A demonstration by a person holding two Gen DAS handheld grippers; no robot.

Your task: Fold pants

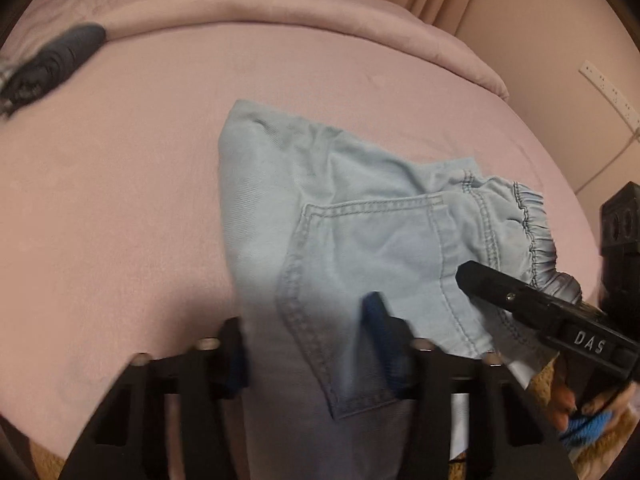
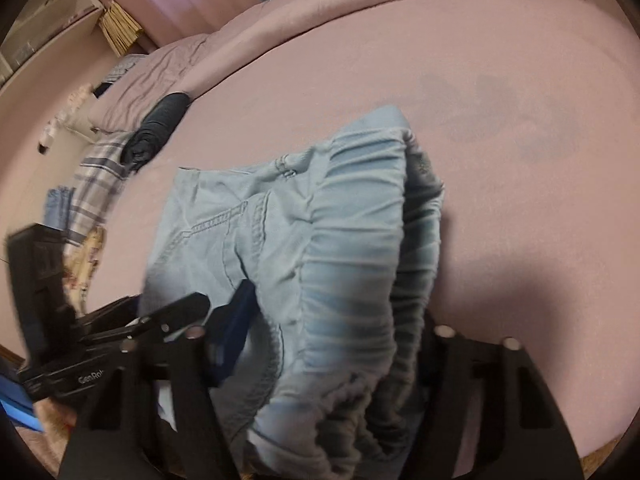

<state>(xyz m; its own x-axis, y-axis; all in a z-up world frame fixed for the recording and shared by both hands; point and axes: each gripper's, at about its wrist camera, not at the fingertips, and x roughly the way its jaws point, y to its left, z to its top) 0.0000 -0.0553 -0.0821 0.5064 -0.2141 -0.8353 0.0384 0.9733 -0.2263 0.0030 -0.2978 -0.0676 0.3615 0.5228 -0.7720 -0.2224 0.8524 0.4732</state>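
Left wrist view: light-blue pants (image 1: 360, 240) are seen partly folded on the pink bed (image 1: 120, 200), back pocket uppermost. The left gripper (image 1: 308, 344) is spread wide, fabric lying between its fingers. The right gripper (image 1: 520, 300) is seen at the elastic waistband.

Right wrist view: the waistband is bunched between the parted fingers of the right gripper; whether it is clamped cannot be told. A dark rolled garment (image 2: 158, 132) lies well apart.

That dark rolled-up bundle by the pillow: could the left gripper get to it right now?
Probably not yet. The left gripper has the light blue pants between its fingers, while the dark bundle lies far across the bed, nothing between.
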